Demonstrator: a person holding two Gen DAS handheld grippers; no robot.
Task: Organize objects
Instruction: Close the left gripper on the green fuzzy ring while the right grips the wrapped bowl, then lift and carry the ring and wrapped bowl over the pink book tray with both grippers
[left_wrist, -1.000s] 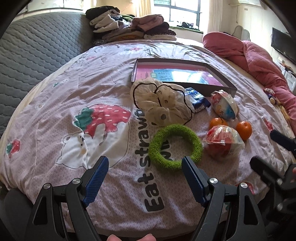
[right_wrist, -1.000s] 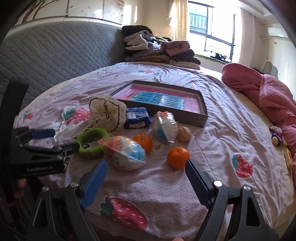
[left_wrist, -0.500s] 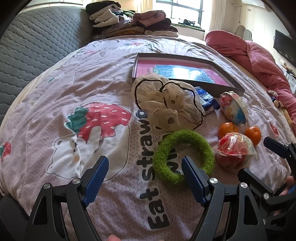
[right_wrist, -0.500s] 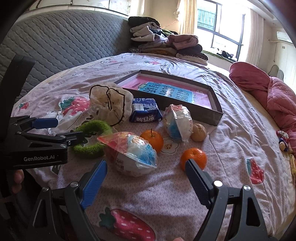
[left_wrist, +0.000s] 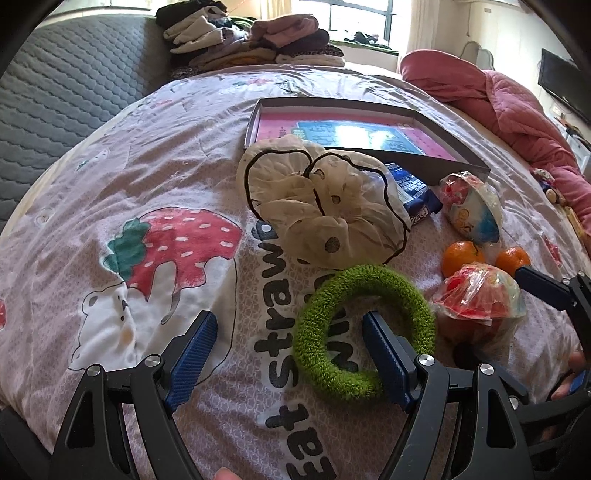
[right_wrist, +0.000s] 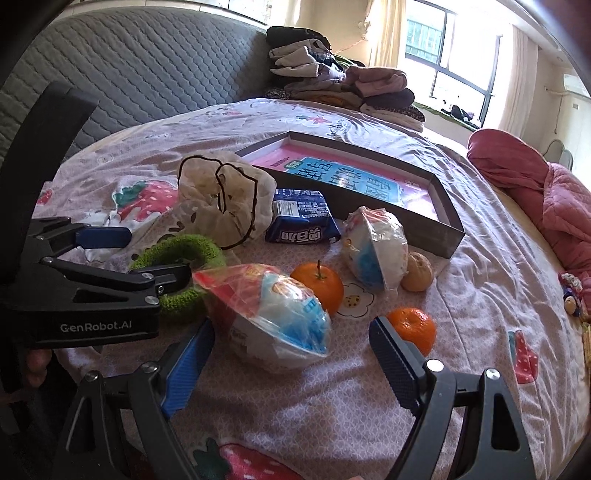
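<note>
A green fuzzy ring (left_wrist: 369, 277) lies on the strawberry bedcover (left_wrist: 166, 184). My left gripper (left_wrist: 286, 332) is open; its right finger stands inside the ring's hole, so the ring's left band is between the pads. A plastic-wrapped bowl (right_wrist: 273, 314) sits between the fingers of my right gripper (right_wrist: 291, 332), whose jaws are closing and do not press on it. Around lie a cream scrunchie (left_wrist: 321, 206), a blue pack (right_wrist: 299, 221), a second wrapped bowl (right_wrist: 373, 243), two oranges (right_wrist: 317, 284) (right_wrist: 412, 328) and a pale round fruit (right_wrist: 417, 271). Behind them stands a shallow grey box (right_wrist: 369, 206).
Folded clothes (left_wrist: 251, 40) are stacked at the far end of the bed, by a grey quilted headboard (left_wrist: 55, 92). A pink quilt (left_wrist: 517, 110) is bunched at the right, with a small toy (right_wrist: 572, 295) beside it.
Both grippers have come forward and down toward the objects. The left gripper's right finger now sits inside the green ring. The wrapped bowl now lies between the right gripper's fingers.
</note>
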